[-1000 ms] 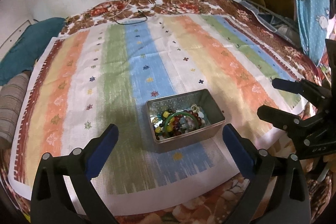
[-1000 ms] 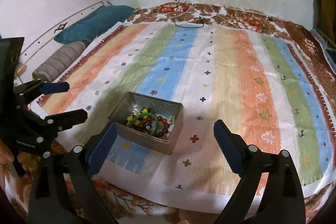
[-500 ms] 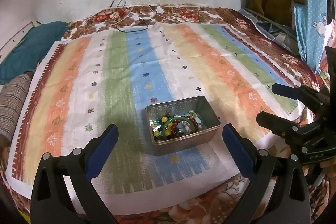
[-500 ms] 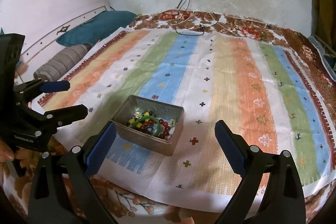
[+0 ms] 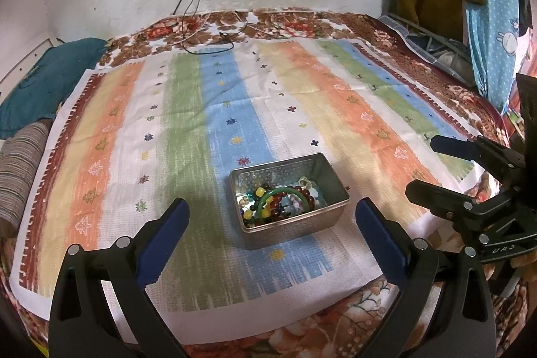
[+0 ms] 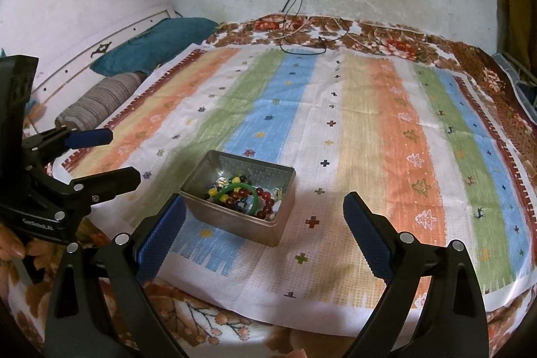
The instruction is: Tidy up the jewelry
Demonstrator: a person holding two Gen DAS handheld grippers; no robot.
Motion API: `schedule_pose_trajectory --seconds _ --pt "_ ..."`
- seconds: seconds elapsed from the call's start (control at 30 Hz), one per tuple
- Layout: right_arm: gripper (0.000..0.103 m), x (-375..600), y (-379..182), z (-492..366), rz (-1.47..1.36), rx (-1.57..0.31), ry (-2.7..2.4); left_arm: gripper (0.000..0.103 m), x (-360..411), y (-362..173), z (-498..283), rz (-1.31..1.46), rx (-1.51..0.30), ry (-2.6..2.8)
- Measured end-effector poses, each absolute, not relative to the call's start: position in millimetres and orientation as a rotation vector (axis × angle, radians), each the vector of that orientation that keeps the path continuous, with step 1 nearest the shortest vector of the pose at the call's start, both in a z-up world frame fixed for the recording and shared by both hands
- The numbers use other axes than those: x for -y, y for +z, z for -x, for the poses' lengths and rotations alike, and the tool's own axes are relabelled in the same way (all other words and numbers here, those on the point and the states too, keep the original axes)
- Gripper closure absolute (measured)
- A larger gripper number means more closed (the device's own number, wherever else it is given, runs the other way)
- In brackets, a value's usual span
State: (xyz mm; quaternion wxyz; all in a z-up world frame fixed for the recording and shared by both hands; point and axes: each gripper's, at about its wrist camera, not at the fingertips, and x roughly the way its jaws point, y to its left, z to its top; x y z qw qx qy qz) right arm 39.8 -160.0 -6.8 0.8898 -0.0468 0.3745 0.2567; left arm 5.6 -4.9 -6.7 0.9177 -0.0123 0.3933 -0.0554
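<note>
Both the left gripper and the right gripper are hovering wide open and empty, the metal tin of beads lying at 12 o'clock.

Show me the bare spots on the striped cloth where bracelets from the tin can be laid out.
The striped cloth is bare to the right of the tin, across the orange and green stripes, and beyond it up to the cables. It is crowded only inside the tin, where the green bangle lies on the beads.
</note>
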Motion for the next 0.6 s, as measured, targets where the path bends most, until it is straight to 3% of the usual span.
schedule_pose_trajectory --seconds 0.6 --pt "0.008 161.6 -8.1 -42.7 0.09 -0.787 0.524 0.006 5.7 -6.3 -3.3 0.032 -0.81 -0.123"
